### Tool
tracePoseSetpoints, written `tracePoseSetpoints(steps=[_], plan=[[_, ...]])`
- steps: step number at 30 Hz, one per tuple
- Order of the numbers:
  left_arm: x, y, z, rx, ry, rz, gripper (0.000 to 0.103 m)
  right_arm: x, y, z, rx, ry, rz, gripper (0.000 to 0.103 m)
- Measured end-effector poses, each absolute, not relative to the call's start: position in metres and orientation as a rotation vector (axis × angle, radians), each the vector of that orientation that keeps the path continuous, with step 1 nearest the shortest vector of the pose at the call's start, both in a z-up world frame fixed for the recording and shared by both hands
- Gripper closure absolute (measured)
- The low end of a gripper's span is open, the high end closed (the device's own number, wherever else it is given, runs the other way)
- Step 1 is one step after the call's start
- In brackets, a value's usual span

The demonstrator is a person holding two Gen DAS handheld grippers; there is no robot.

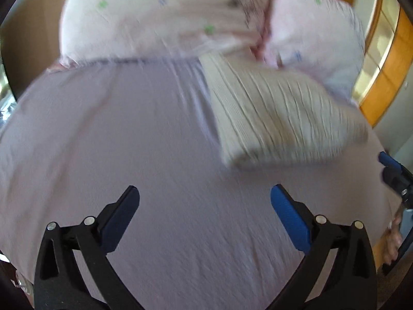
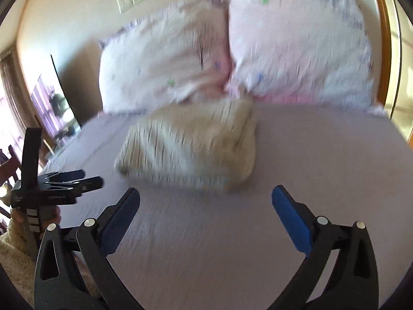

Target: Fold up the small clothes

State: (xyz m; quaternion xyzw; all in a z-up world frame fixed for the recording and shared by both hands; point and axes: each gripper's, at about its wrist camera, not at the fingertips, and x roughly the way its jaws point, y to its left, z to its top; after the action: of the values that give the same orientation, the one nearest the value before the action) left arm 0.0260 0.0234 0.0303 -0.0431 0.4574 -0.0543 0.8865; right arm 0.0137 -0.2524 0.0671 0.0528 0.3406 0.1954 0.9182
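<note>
A cream ribbed knit garment (image 1: 278, 118) lies folded into a compact block on the lilac bedsheet (image 1: 129, 129), just in front of the pillows. It also shows in the right wrist view (image 2: 191, 144). My left gripper (image 1: 205, 199) is open and empty, above bare sheet to the near left of the garment. My right gripper (image 2: 206, 199) is open and empty, a short way in front of the garment. The left gripper shows at the left edge of the right wrist view (image 2: 67, 183); the right gripper shows at the right edge of the left wrist view (image 1: 395, 173). Both views are motion-blurred.
Two white and pink patterned pillows (image 2: 165, 59) (image 2: 299, 41) stand against the head of the bed. A wooden frame (image 1: 387, 72) runs along the right. A dark-framed mirror or screen (image 2: 54, 98) leans at the far left wall. The lilac sheet (image 2: 322, 155) surrounds the garment.
</note>
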Motion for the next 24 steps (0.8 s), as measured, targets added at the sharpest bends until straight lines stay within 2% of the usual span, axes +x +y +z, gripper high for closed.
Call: tracePoseSetpoints(steps=[2, 12, 24], plan=[[0.028, 0.016, 0.017, -0.063, 0.998, -0.102, 0.002, 0.014, -0.239, 0.052, 0.068, 0.773, 0.362, 0.001], [0.032, 0.003, 0.008, 0.027, 0.983, -0.004, 0.002, 0.033, -0.196, 0.015, -0.036, 0.878, 0.240, 0.001], [0.033, 0.004, 0.007, 0.039, 0.956, -0.018, 0.002, 0.029, -0.189, 0.014, -0.053, 0.866, 0.197, 0.001]])
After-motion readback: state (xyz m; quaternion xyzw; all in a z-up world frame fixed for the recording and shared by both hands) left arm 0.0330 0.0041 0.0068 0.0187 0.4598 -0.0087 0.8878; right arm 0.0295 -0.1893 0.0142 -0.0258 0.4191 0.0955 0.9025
